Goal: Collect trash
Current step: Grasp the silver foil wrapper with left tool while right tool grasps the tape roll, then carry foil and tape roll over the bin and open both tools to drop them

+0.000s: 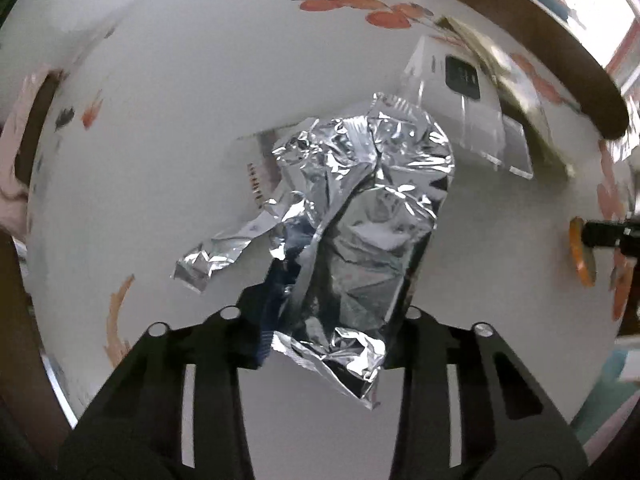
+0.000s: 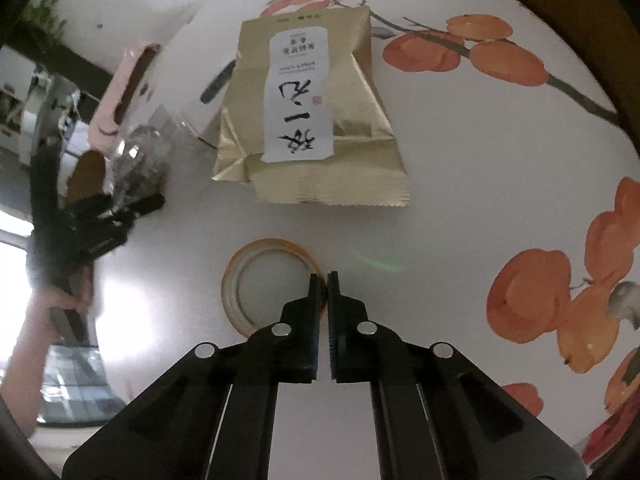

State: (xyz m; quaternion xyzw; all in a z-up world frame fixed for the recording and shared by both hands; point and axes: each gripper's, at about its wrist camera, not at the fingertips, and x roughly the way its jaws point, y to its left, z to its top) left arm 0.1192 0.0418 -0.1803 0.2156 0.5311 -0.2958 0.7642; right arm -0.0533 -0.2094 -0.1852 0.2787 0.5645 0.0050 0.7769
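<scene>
My left gripper (image 1: 332, 312) is shut on a crumpled silver foil wrapper (image 1: 360, 216) and holds it above the white table; the fingertips are hidden behind the foil. It also shows in the right wrist view (image 2: 136, 168), far left, with the left gripper (image 2: 120, 208). My right gripper (image 2: 323, 280) is shut on the rim of an orange tape ring (image 2: 256, 264) that lies on the table; the ring also shows edge-on in the left wrist view (image 1: 580, 252). A gold pouch with a white label (image 2: 312, 112) lies flat just beyond the ring.
The round white table (image 2: 460, 200) has orange fruit paintings and a dark wooden rim (image 1: 540, 44). A clear plastic box with a white carton (image 1: 472, 100) lies behind the foil. A pink cardboard box (image 2: 124, 80) stands at the far left.
</scene>
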